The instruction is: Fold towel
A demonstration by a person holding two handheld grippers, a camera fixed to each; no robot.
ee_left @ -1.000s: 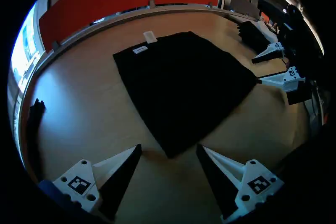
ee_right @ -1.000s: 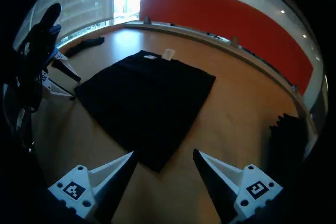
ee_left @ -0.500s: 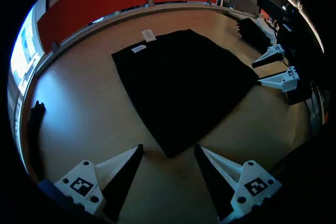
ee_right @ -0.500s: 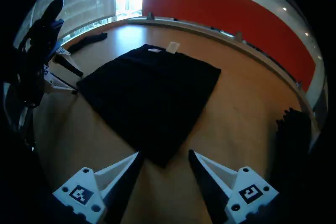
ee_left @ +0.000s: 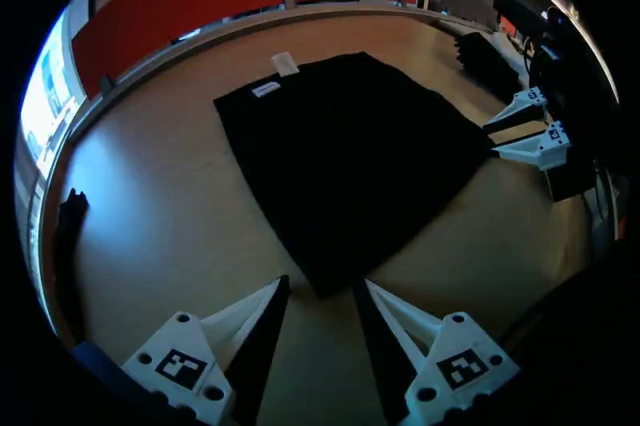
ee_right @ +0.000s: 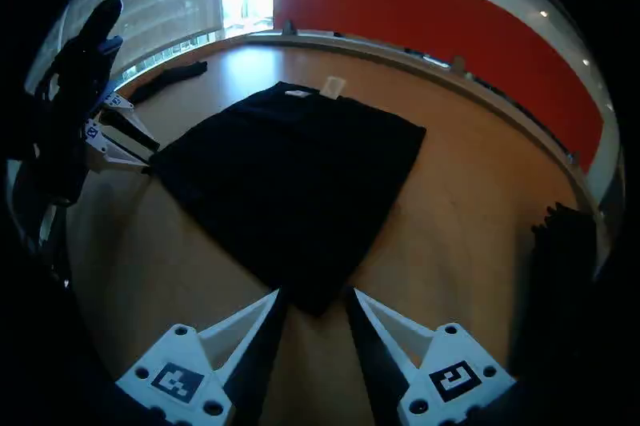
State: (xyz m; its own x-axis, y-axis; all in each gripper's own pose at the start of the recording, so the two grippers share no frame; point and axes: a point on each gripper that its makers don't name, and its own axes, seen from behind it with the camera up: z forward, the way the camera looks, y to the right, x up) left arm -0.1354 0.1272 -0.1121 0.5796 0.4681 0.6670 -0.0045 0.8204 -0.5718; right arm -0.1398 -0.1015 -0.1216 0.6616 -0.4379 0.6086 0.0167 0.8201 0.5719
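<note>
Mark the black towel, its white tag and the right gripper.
black towel [ee_left: 344, 162]: left gripper view, middle of the cloth.
white tag [ee_left: 266, 89]: left gripper view, centre of the tag.
right gripper [ee_right: 314, 292]: right gripper view, midway between its fingertips.

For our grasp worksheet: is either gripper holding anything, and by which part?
Nothing is held yet. The left gripper and the right gripper each stand open astride a corner of the flat black towel.

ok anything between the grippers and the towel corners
Nothing visible does. The left gripper is open with a towel corner in the gap between its fingers, and the right gripper likewise at another corner, with just bare table around them.
</note>
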